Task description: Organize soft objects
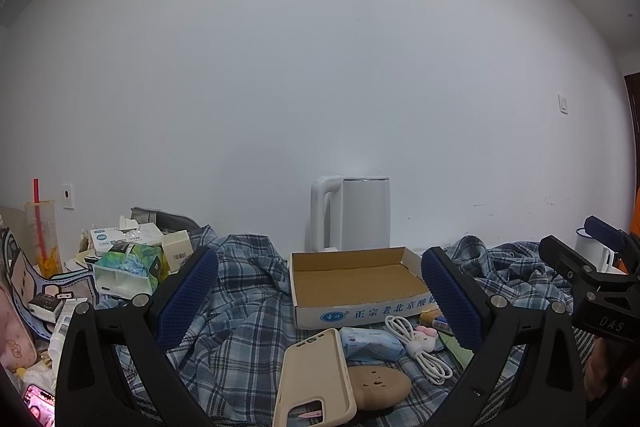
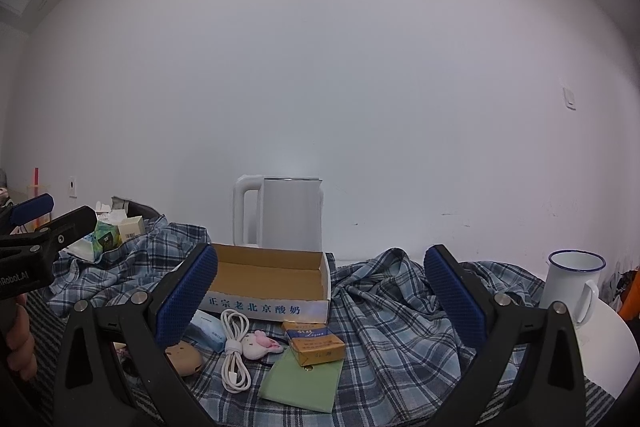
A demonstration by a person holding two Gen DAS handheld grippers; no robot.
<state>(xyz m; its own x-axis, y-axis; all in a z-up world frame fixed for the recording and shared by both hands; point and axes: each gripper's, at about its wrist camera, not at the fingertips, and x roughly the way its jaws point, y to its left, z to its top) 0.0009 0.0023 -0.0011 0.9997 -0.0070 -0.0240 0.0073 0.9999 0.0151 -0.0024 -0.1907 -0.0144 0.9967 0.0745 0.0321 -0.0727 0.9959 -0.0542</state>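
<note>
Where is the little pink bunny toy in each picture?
Left wrist view: the bunny toy lies lower right of centre, on the white cable, beside the tissue pack.
Right wrist view: the bunny toy lies lower left of centre, between cable and cigarette pack.
Shared landmark: the cardboard box just behind it.

Each claw (image 1: 320,291) (image 2: 320,291) has black arms with silver screws and blue textured pads (image 1: 188,291).
</note>
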